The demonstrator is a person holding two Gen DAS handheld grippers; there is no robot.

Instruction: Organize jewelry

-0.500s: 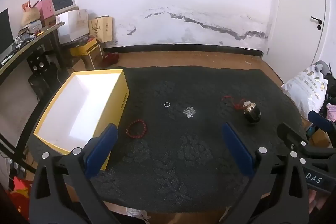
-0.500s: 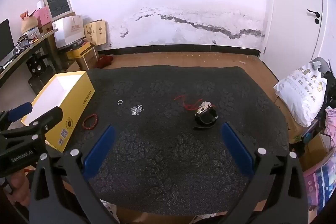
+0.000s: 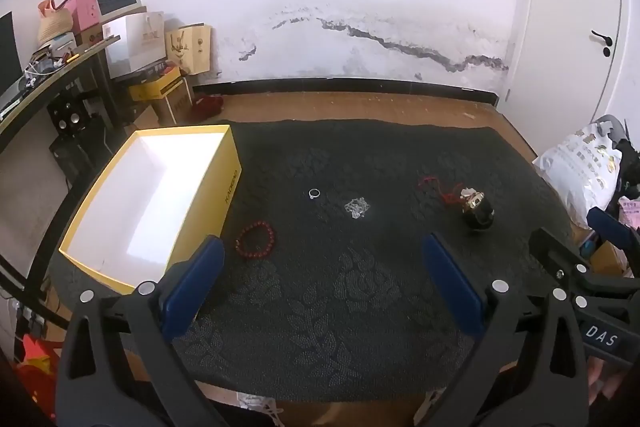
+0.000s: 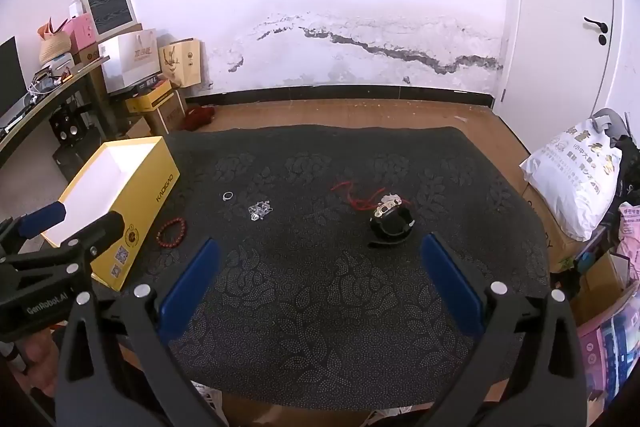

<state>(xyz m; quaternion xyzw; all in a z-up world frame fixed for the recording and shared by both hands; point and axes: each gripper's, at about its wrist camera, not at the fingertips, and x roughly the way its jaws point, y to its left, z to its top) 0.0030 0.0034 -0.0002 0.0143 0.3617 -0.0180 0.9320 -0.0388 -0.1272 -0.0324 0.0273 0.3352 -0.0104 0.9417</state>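
Four pieces lie scattered on the dark cloth of the bench (image 3: 360,307), none yet in the yellow box (image 3: 208,203) at its left edge; the red bead bracelet (image 3: 256,239) sits just beside that box, the ring (image 3: 314,193), the silver chain (image 3: 357,207) and the black watch (image 4: 391,223) further right; both the left tongs (image 3: 324,287) and right tongs (image 4: 320,287) hang spread and empty; the chain looks limp and slippery, best pinched at its bunched middle.

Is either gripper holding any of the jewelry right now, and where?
Nothing is held. The left gripper and right gripper both have jaws open and empty above the black patterned cloth.
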